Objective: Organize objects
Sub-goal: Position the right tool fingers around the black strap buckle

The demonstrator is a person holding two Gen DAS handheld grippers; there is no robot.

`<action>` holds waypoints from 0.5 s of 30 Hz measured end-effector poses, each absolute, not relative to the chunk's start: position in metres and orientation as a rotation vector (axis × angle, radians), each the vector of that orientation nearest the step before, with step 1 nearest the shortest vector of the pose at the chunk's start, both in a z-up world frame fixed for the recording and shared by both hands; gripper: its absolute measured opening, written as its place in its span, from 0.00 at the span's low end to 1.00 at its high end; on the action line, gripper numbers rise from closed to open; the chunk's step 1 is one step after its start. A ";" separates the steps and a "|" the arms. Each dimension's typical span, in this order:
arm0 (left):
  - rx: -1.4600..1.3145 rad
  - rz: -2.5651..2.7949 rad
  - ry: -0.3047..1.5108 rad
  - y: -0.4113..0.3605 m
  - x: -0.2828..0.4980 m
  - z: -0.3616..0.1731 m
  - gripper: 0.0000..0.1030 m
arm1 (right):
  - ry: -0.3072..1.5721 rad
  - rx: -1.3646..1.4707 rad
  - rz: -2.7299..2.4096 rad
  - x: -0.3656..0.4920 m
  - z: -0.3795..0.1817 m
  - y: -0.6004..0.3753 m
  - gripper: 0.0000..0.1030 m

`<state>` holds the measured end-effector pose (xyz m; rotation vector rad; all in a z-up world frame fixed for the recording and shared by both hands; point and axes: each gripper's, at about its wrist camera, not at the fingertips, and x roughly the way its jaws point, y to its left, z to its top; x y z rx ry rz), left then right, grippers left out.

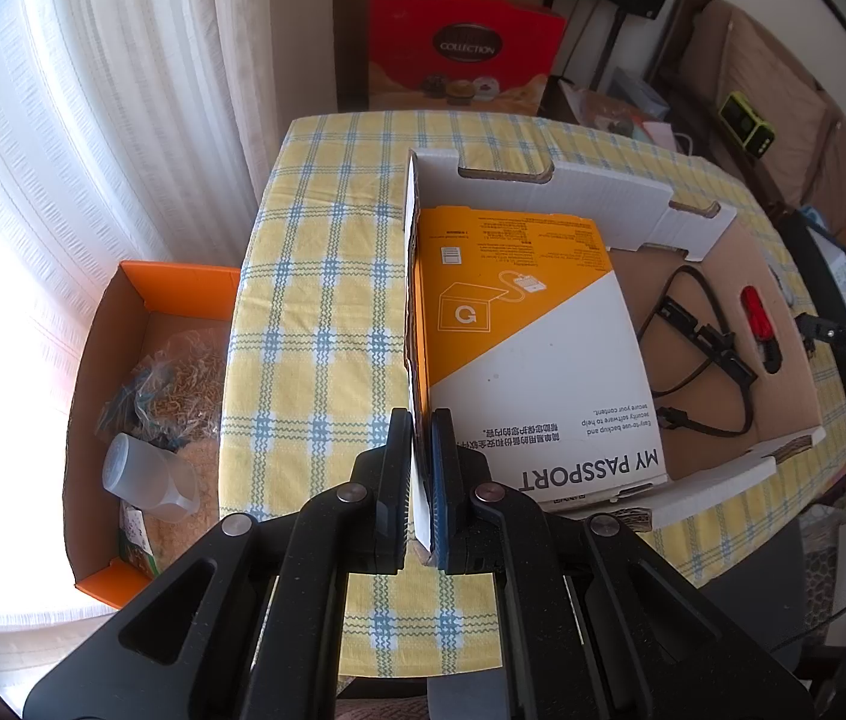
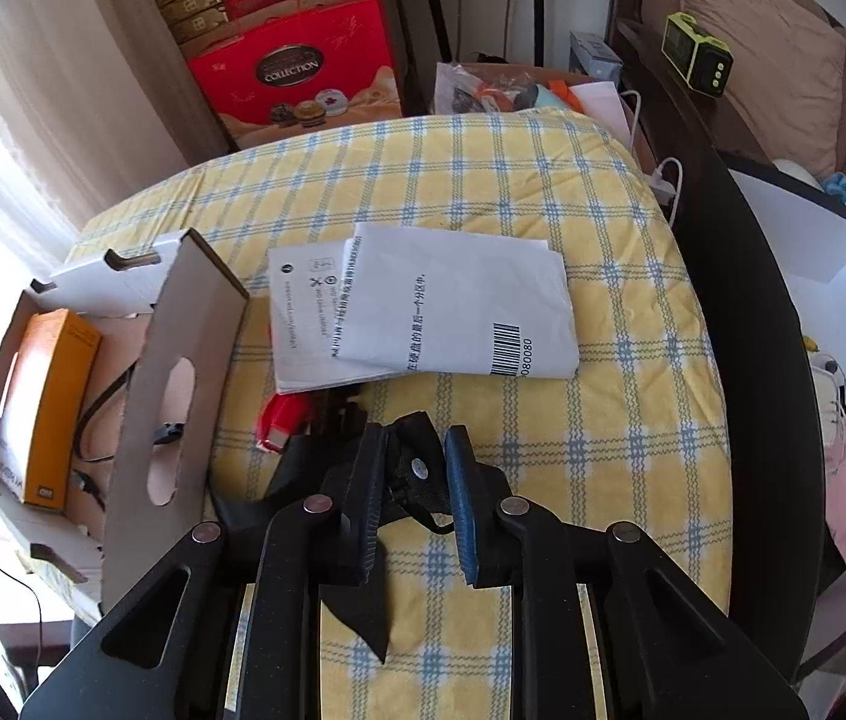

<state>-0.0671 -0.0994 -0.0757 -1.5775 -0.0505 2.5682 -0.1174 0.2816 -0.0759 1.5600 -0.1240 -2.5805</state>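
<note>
Black linkage bars fill the bottom of both views. In the left wrist view the left gripper is clamped tight on the upright side wall of a white cardboard box, at the lower centre of the frame; its fingers press the thin wall from both sides. Inside that box, at centre frame, an orange and white "MY PASSPORT" carton lies flat against the gripped wall. To its right on the brown box floor lie a black cable and a small red item. The box sits on a table covered with a yellow and blue checked cloth. At lower left, below the table edge, an orange box holds a clear plastic cup and bagged items.

In the right wrist view the right gripper sits at lower centre above the cloth, its fingers narrowly apart with a black strap piece between them; whether the pads actually press it cannot be told. A red item lies just upper left of the fingers. Folded white paper sheets with a barcode rest at centre frame on the cloth. The white box stands at the left of this frame, one flap raised.
</note>
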 end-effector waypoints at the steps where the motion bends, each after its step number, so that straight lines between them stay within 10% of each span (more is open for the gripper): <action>1: -1.578 2.568 -0.052 -0.099 -0.067 -0.076 0.05 | -0.133 1.543 -2.580 -0.115 -0.070 0.281 0.17; 15: -1.581 2.567 -0.072 -0.101 -0.068 -0.076 0.05 | -0.014 1.487 -2.595 -0.109 -0.035 0.264 0.09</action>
